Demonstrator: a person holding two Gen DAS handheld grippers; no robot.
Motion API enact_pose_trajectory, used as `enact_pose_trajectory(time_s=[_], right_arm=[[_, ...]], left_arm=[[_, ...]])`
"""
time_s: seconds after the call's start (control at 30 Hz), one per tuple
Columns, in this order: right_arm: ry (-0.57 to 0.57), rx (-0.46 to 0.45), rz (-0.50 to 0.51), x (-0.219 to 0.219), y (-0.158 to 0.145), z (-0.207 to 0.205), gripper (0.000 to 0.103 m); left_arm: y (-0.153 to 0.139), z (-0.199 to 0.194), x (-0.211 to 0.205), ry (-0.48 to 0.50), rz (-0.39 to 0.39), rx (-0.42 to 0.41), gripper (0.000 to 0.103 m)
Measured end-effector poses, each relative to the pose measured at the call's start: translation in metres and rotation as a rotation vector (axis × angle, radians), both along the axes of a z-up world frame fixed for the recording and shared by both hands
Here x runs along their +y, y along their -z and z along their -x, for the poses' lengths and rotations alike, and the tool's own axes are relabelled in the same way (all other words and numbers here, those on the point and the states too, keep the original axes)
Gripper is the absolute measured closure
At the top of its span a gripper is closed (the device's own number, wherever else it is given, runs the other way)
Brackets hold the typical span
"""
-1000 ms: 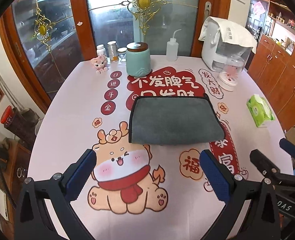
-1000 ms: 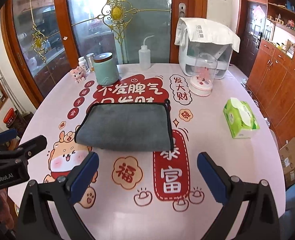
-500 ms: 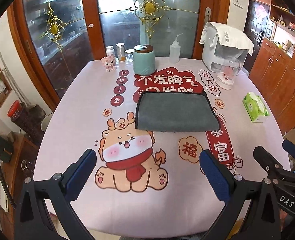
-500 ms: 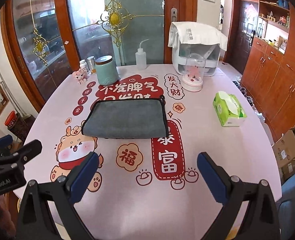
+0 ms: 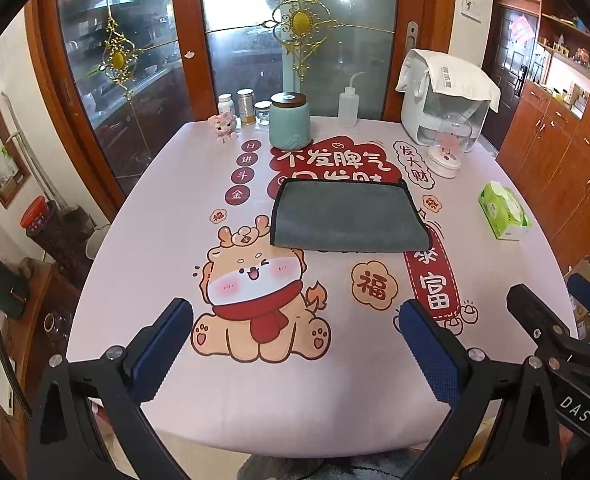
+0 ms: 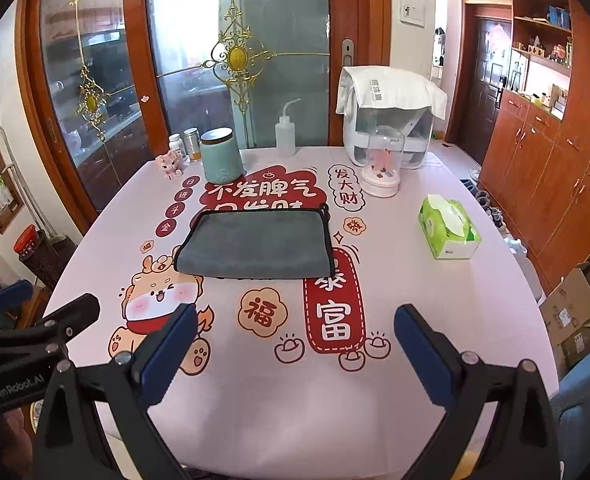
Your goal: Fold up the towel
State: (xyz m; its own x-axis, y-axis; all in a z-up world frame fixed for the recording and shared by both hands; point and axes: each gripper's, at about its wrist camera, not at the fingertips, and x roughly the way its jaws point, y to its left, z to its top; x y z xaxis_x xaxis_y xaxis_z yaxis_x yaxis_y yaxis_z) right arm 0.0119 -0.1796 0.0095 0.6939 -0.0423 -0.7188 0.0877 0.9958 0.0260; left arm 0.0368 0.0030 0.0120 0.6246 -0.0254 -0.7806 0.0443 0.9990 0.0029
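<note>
— On the tabletop (image 5: 143, 240), starting at the left: what sits along the far edge?

— A small pink blocky figurine (image 5: 223, 127), then three little jars (image 5: 245, 106), then a smooth mint-green canister (image 5: 289, 121) with a dark round lid. Further right come a translucent squeeze bottle (image 5: 348, 104) with a bent nozzle, a clear glass dome (image 5: 451, 145) on a white base, and a white appliance (image 5: 439, 108) with a white cloth draped over its top. A green tissue box (image 5: 505, 211) lies near the right edge.

— And the towel?

— The grey towel (image 5: 347, 216) lies flat in the middle, a soft, plush rectangle already doubled over, with a thin black hem and its corners squared. It covers part of the red lettering printed on the pale pink cloth, just beyond the cartoon dog (image 5: 255, 280).

— The claws?

— The left claw (image 5: 295, 332) is spread wide with nothing between its ribbed blue pads (image 5: 163, 344), held well short of the towel. The right claw (image 6: 295, 340) is spread just as wide and equally bare, also well back from it.

— What differs from a second earlier?

— Both claws have drawn back toward the near edge: the towel now looks smaller and farther off in each wrist view, and more of the tabletop's front shows. The towel itself has kept its shape and place.
</note>
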Motion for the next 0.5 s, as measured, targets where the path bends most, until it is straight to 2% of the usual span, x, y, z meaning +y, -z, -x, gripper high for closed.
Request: enact_pose_trajectory(time_s=[0.5], right_arm=[[-0.004, 0.035, -0.005, 0.012, 0.006, 0.017, 0.004]], left_arm=[[0.003, 0.021, 0.006, -0.030, -0.004, -0.003, 0.001]])
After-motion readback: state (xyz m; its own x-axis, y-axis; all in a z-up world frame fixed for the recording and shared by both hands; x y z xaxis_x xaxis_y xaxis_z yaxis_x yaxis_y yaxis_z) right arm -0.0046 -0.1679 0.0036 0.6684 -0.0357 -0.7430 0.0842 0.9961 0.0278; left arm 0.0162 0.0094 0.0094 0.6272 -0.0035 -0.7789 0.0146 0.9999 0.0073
